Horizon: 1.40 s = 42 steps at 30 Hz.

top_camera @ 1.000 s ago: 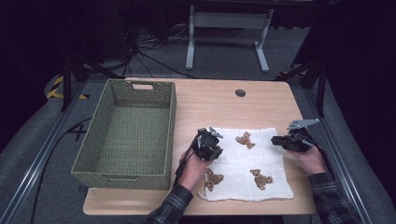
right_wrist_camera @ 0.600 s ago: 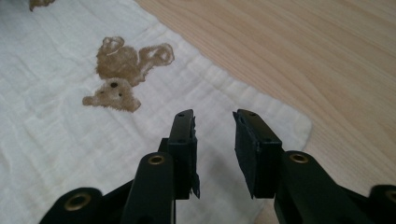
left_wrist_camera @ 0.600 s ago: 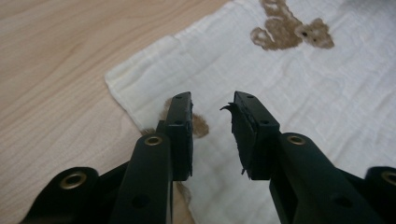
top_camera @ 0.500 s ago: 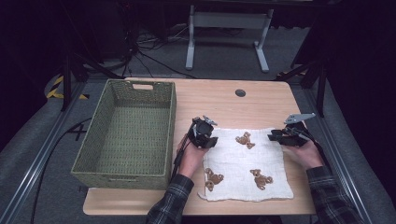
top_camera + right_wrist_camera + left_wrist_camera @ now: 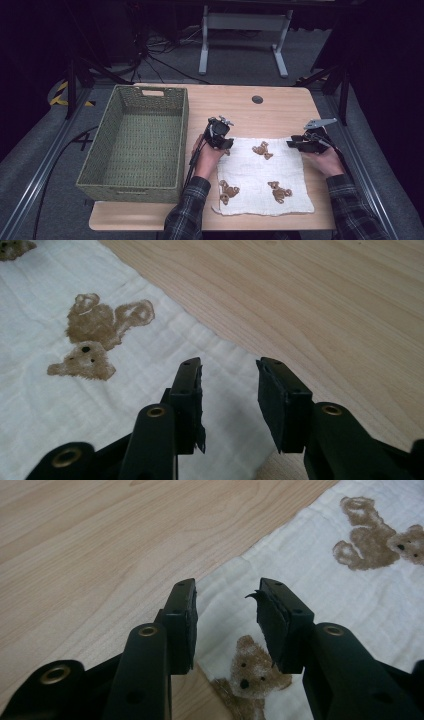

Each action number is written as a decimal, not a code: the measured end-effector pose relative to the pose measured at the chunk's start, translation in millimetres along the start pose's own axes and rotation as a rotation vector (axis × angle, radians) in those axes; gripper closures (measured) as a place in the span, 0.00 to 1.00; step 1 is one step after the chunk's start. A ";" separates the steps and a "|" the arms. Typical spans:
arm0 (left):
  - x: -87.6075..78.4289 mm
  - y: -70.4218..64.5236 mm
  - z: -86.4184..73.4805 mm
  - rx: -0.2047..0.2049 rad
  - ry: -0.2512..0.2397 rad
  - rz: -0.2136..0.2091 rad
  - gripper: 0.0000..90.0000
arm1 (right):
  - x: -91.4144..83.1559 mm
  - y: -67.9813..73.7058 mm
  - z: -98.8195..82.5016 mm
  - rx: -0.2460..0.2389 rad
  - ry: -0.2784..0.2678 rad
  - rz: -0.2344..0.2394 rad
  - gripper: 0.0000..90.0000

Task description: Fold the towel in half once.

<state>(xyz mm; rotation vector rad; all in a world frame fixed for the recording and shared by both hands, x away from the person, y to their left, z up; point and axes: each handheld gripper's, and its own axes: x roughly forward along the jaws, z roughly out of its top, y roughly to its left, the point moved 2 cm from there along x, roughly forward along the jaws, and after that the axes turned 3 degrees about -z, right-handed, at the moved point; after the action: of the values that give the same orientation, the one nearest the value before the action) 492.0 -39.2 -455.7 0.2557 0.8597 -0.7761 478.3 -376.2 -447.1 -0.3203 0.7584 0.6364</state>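
A white cloth (image 5: 260, 175) printed with brown teddy bears lies flat on the wooden table (image 5: 240, 107). My left gripper (image 5: 226, 145) hovers at the cloth's far left corner. In the left gripper view it (image 5: 225, 587) is open, with the cloth (image 5: 350, 605) edge and a bear print (image 5: 250, 672) under the gap. My right gripper (image 5: 291, 144) sits at the cloth's far right corner. It (image 5: 227, 364) is open too, with nothing between its jaws, over the cloth (image 5: 50, 405) edge.
A green wicker basket (image 5: 184, 135) stands on the table's left half, close to the left hand. A round cable hole (image 5: 257, 99) lies near the far edge. Bare wood stretches beyond the cloth. A white metal stand (image 5: 242, 22) sits on the floor behind.
My left gripper has moved away from the person, from the cloth's left side to its far left corner. The right gripper has shifted slightly inward to the far right corner.
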 end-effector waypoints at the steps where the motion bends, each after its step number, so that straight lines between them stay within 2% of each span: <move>1: 2.1 0.9 -0.7 -0.003 0.007 -0.003 0.66 | 1.0 -1.2 -0.7 -0.005 0.003 -0.004 0.69; 3: 7.3 3.4 -2.9 -0.013 0.023 0.001 0.66 | 2.0 -2.3 -1.5 0.002 0.005 -0.004 0.68; 6: 11.2 6.1 -5.1 -0.029 0.020 -0.004 0.66 | 3.4 -4.4 -3.1 0.013 0.005 -0.007 0.66; 8: 11.5 6.1 -5.1 -0.019 0.021 0.005 0.68 | 4.2 -6.7 -4.0 0.011 0.010 -0.017 0.64; 13: 11.6 3.7 -4.3 0.020 0.041 0.069 0.80 | 9.2 -12.8 -7.8 0.030 0.023 -0.030 0.61; 17: 12.0 4.1 -3.8 0.029 0.044 0.087 0.89 | 14.2 -12.6 -9.2 0.016 0.039 -0.038 0.61; 21: 12.3 4.7 -3.7 0.043 0.044 0.107 0.97 | 14.0 -12.7 -9.7 0.016 0.040 -0.046 0.64; 25: 11.0 6.6 -4.2 0.025 0.047 0.082 0.98 | 13.3 -8.6 -9.1 0.001 0.048 -0.048 0.76; 26: 11.0 6.6 -4.2 0.025 0.047 0.082 0.99 | 13.3 -8.6 -9.1 0.001 0.048 -0.048 0.76; 30: 9.3 8.3 -6.0 -0.023 0.039 0.046 0.99 | 12.6 -4.5 -8.6 -0.009 0.056 -0.041 0.96; 32: 8.4 9.2 -8.2 -0.044 0.025 0.022 0.99 | 12.5 -5.9 -9.5 -0.002 0.047 -0.036 0.98; 34: 7.2 9.9 -9.7 -0.055 0.017 0.003 0.99 | 11.7 -8.1 -10.3 0.024 0.043 -0.013 0.99; 36: 5.5 9.4 -10.3 -0.068 0.002 -0.006 0.99 | 10.8 -9.6 -10.7 0.024 0.045 -0.004 0.99; 42: -10.1 6.1 -3.7 -0.069 -0.059 -0.003 1.00 | -1.5 -9.8 -4.2 0.031 -0.013 0.004 0.99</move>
<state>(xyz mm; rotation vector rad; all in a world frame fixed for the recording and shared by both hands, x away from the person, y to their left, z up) 490.0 -27.9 -451.0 0.1701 0.8299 -0.7514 481.5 -386.3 -448.5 -0.2861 0.7559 0.6298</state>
